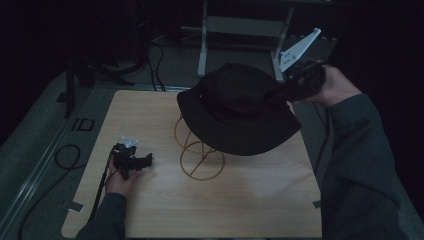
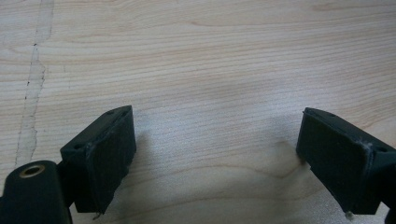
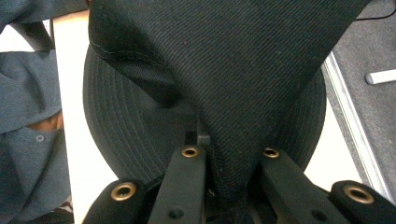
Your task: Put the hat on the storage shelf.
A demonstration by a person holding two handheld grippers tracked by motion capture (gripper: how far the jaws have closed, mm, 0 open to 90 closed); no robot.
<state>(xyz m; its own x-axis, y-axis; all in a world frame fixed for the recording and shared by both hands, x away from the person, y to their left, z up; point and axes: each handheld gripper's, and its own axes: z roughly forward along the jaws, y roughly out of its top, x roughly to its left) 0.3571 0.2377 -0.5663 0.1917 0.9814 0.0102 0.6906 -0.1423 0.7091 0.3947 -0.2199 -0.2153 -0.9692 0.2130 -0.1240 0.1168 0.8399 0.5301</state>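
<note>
Presently, the right gripper is clamped on a fold of the crown of the black hat, holding it over the wooden table. The hat hangs tilted above the wire stand, its brim covering the stand's top; whether it touches the wire cannot be told. In the right gripper view the cloth is pinched between the jaws, drawn into a tight pleat.

The left gripper rests low on the table near its left edge, jaws wide apart, nothing between them.

Judgement: the step appears to be seating the hat on the stand. Level the brim, centre the crown over the stand, lower slowly, and release once the wire bears the weight. A one-sided pinch may drag the hat askew.
</note>
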